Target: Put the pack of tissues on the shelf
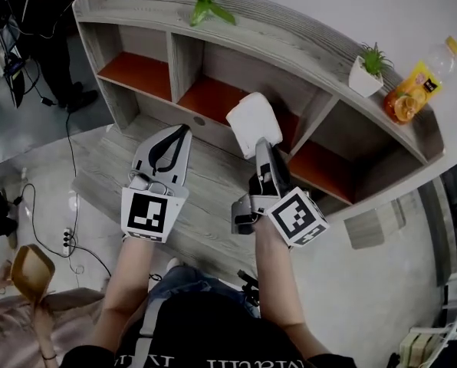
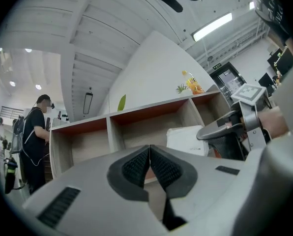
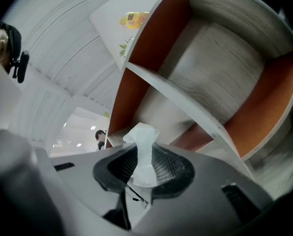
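Our right gripper (image 1: 264, 150) pinches the pack of tissues (image 1: 251, 119) near the shelf (image 1: 305, 37); our left gripper (image 1: 184, 131) has jaws pressed together, holding nothing.

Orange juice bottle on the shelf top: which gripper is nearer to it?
Right. The right gripper, clamping the tissue pack, is down-left of the juice bottle; the left gripper, shut and empty, is farther left.

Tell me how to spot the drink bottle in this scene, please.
Find the grey wooden shelf unit with orange-lined compartments and look along its top board. At its right end in the head view is the orange juice bottle, just beyond a small white plant pot. It alone up there is orange; its neighbours are green plants.
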`<state>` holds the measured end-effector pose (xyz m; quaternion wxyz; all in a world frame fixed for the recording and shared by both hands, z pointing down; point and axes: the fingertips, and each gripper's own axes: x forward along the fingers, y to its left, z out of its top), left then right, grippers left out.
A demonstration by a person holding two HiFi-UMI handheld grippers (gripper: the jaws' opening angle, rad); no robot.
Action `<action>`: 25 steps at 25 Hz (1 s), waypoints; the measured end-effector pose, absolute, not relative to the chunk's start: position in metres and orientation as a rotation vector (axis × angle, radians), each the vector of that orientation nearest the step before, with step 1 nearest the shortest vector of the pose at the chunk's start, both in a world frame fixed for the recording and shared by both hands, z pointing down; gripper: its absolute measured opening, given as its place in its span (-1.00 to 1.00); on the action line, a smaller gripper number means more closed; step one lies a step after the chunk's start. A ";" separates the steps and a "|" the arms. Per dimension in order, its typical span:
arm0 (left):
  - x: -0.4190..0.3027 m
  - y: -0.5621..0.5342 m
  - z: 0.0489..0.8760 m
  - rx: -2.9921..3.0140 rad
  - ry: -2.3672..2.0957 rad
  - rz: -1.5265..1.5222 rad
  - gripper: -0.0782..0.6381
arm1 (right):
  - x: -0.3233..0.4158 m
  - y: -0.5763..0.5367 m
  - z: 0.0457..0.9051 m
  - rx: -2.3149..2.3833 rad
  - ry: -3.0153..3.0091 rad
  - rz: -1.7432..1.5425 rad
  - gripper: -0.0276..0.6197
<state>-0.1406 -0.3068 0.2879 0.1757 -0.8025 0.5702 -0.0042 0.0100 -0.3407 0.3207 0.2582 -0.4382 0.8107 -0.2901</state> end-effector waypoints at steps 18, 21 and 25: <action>-0.153 -0.317 0.284 -2.356 1.505 -0.025 -0.74 | -0.001 -0.369 0.353 -1.031 1.597 -1.176 -0.62; -0.155 -0.316 0.285 -2.361 1.495 -0.020 -0.74 | -0.004 -0.373 0.357 -1.010 1.528 -1.194 -0.62; -0.159 -0.317 0.286 -2.339 1.476 -0.014 -0.74 | -0.006 -0.380 0.361 -0.974 1.446 -1.207 -0.62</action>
